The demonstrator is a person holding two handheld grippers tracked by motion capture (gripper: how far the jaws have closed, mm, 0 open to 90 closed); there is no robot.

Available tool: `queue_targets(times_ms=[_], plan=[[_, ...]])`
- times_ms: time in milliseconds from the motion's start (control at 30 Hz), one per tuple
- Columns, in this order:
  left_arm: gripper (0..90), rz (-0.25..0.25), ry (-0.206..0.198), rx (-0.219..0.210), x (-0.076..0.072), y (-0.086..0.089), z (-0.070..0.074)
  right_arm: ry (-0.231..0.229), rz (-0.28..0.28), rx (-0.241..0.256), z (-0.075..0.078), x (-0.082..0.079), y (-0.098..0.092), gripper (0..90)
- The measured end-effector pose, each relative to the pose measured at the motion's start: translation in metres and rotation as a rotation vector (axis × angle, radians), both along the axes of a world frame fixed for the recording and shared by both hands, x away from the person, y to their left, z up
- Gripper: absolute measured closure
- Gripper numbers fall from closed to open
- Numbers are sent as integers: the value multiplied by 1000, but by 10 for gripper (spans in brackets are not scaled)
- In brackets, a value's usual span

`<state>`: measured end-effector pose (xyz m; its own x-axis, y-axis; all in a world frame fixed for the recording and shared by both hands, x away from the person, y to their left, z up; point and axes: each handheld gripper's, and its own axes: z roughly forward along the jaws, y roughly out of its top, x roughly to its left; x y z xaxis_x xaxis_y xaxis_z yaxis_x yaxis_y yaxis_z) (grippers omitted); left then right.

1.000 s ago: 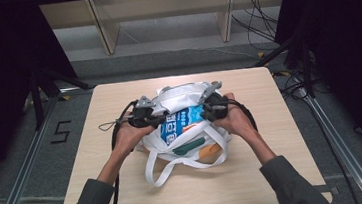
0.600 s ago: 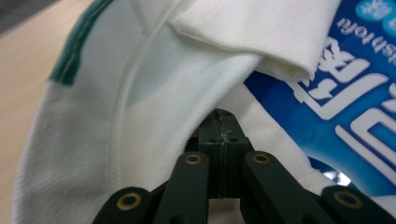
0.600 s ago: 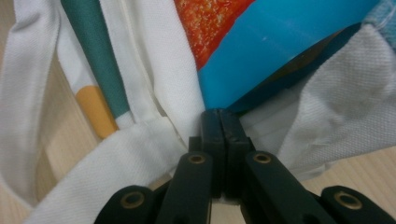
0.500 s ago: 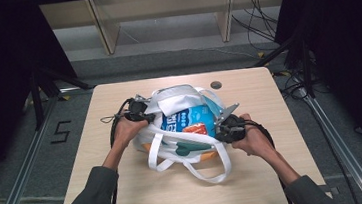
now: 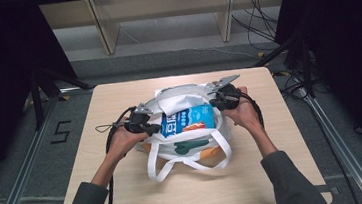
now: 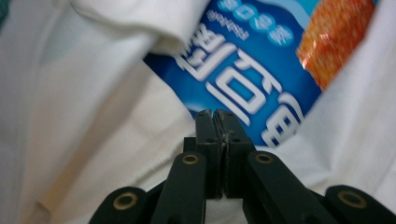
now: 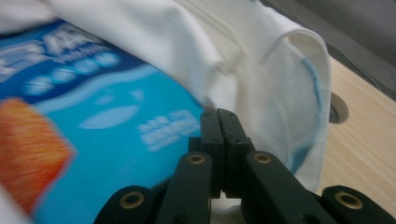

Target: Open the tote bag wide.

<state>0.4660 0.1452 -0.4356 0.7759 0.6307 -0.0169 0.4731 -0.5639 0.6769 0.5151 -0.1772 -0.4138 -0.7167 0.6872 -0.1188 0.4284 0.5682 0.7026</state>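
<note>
1. Tote bag (image 5: 187, 131), white cloth, is seen lying at the middle of the bench (image 5: 118, 95), with a blue snack packet (image 5: 187, 120) showing in its mouth.
2. Half a second ago the right claw (image 5: 217, 100) was held at the near right of the bag; it has since been carried back up to the far right rim, and the bag has been drawn back toward the bench's middle. The left claw (image 5: 155, 129) has been kept at the left rim throughout.
3. By this the mouth appears to be spread open again, so the packet can be judged ready for settling inside or lifting out.
4. In the high view the bag's looped handles (image 5: 175, 165) are shown trailing toward the person.
5. Close up, each claw's jaws are seen pressed fully together, with white cloth bunched under them; whether cloth is pinched cannot be told. A hole in the bench (image 7: 337, 108) beyond the bag is also caught in the right gripper view.
</note>
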Motion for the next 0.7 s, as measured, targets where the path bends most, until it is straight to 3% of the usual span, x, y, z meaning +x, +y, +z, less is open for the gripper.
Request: queue_targets(times_ms=[100,167,200,233,267,300,367,400,433,467,500,533,567,600,700], plan=[[894,-24,18,15,-9,4,-9,54,-72,-13,-21,17,-1,900],[895,-24,35,9,-14,7,-17,70,-82,-79,-37,28,-4,900],[895,-24,35,9,-14,7,-17,70,-82,-79,-37,28,-4,900],[895,-27,20,2,-17,9,-20,88,-94,-125,-44,32,-6,900],[895,-9,20,-9,-20,9,-21,128,-97,-90,-53,34,-8,900],[895,-23,6,4,-21,9,-19,126,-96,-84,-57,35,-8,900],[894,-10,3,2,-22,7,-15,122,-89,-105,-52,32,-7,900],[879,0,-26,-29,-21,8,-6,61,-98,-82,-39,26,-6,900],[873,8,-40,-50,-20,9,-1,58,-96,-69,-30,22,-8,900],[867,8,-40,-50,-20,9,-1,58,-96,-69,-30,22,-8,900],[861,23,-68,-76,-15,11,12,-13,-66,-21,-9,9,-9,900],[861,28,-84,-83,-10,11,18,-8,-43,5,1,-1,-8,900],[859,28,-84,-83,-10,11,18,-8,-43,5,1,-1,-8,900],[859,56,-102,-95,2,9,26,-9,21,55,11,-22,0,900],[858,114,-105,-59,23,10,30,-23,142,51,14,-53,12,900]])
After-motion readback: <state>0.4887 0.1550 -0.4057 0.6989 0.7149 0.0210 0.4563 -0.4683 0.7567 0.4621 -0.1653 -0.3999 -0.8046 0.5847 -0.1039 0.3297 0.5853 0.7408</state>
